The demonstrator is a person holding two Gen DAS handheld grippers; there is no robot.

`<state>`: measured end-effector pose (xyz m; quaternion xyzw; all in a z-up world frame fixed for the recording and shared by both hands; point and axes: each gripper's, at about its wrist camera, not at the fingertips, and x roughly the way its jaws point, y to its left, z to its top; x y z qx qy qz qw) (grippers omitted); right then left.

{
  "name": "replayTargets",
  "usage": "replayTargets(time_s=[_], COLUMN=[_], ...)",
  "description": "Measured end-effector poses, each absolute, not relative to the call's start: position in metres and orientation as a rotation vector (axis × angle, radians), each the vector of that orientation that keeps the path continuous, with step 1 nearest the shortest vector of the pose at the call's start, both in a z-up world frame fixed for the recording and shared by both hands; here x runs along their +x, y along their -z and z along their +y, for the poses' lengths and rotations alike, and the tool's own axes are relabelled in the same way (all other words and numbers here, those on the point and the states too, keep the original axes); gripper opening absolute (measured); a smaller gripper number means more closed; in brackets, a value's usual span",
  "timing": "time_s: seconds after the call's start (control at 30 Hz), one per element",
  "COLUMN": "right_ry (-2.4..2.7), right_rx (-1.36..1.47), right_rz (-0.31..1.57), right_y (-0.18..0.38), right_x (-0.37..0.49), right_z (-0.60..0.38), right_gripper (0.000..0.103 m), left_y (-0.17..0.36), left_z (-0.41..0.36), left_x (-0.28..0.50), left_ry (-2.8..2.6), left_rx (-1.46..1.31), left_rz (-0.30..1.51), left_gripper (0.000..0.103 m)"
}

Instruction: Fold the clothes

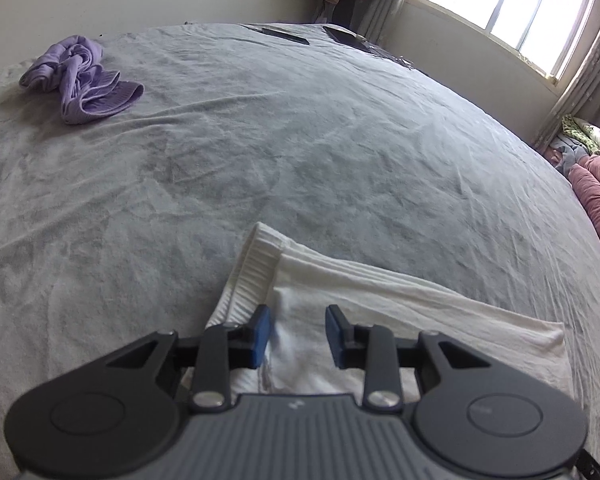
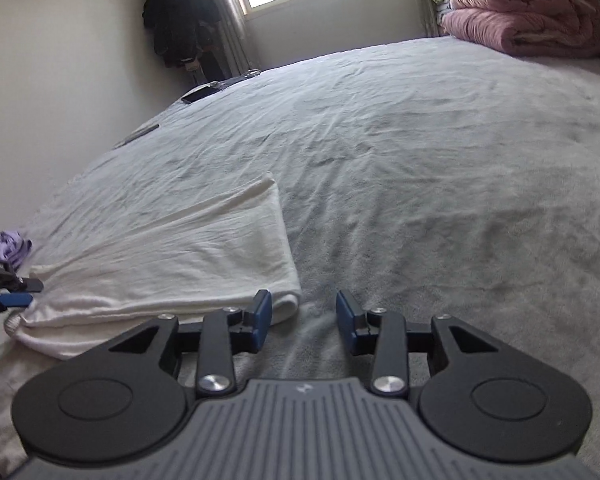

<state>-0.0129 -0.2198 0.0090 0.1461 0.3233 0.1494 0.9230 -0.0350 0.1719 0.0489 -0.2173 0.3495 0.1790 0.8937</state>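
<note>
A white garment (image 1: 380, 312) with a ribbed band (image 1: 256, 272) lies folded lengthwise on the grey bed (image 1: 300, 140). My left gripper (image 1: 299, 332) is over its ribbed end, and white cloth fills the gap between the blue pads. The right wrist view shows the same garment (image 2: 180, 248) stretched flat, its creases running toward the left gripper (image 2: 16, 292) at the frame's left edge. My right gripper (image 2: 305, 318) stands open just past the garment's near right corner. Only grey bed cover shows between its pads. A crumpled purple garment (image 1: 80, 80) lies far off on the left.
A rolled pink blanket (image 2: 528, 20) is piled at the far right of the bed (image 2: 420, 160). Flat dark objects (image 1: 284, 34) lie at the bed's far edge near the wall. Dark clothes (image 2: 176, 16) hang in the corner by the window.
</note>
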Motion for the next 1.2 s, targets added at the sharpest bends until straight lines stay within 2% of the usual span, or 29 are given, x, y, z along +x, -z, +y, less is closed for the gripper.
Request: replayTargets(time_s=[0.17, 0.3, 0.6, 0.73, 1.0, 1.2], right_ry=[-0.388, -0.408, -0.428, -0.406, -0.416, -0.415], right_rx=[0.673, 0.807, 0.800, 0.830, 0.911, 0.862], right_rz=[0.709, 0.710, 0.732, 0.725, 0.710, 0.704], right_y=[0.007, 0.017, 0.011, 0.012, 0.014, 0.010], right_x=[-0.002, 0.004, 0.019, 0.019, 0.019, 0.019], right_z=[-0.254, -0.265, -0.251, -0.251, -0.246, -0.238], right_gripper=[0.040, 0.040, 0.040, 0.033, 0.033, 0.033], left_y=[-0.066, -0.069, -0.060, -0.055, -0.045, -0.041], left_z=[0.153, 0.134, 0.108, 0.104, 0.105, 0.093], left_x=[-0.041, -0.039, -0.033, -0.031, -0.024, -0.023], left_ry=[-0.305, -0.216, -0.116, -0.103, -0.146, -0.131], left_rx=[-0.367, -0.323, -0.255, -0.256, -0.238, -0.143], left_rz=[0.662, 0.662, 0.713, 0.740, 0.801, 0.819], left_gripper=[0.032, 0.032, 0.033, 0.033, 0.034, 0.040])
